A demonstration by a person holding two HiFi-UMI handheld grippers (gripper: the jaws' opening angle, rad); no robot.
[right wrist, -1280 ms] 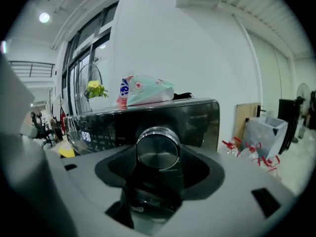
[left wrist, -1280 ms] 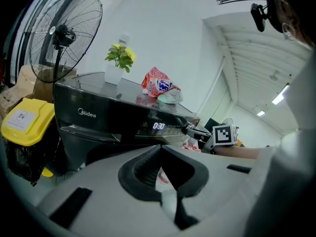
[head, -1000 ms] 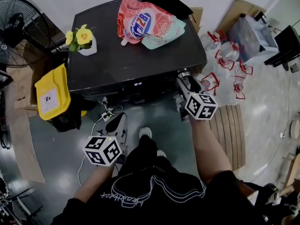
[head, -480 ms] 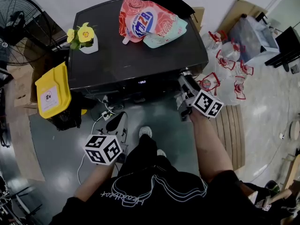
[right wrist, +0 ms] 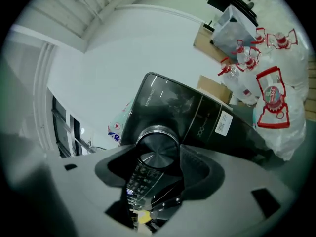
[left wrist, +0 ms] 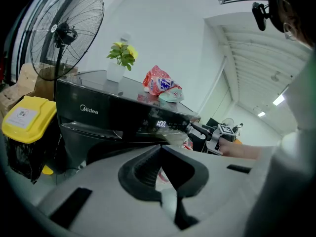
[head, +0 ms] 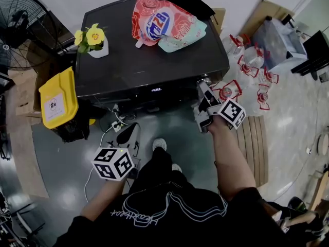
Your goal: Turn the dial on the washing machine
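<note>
Right gripper view puts the dial (right wrist: 157, 151) squarely between the jaws of your right hand-held gripper (head: 204, 86). Both pads press against its silver rim, so you are grasping it. The dial sits on the front panel of the black washing machine (head: 149, 66), at the panel's right end in the head view. Your left hand-held gripper (left wrist: 160, 148) hangs low before the machine, well apart from it, with its jaws clenched on nothing.

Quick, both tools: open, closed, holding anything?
Left tool: closed, empty.
Right tool: closed on the dial.
</note>
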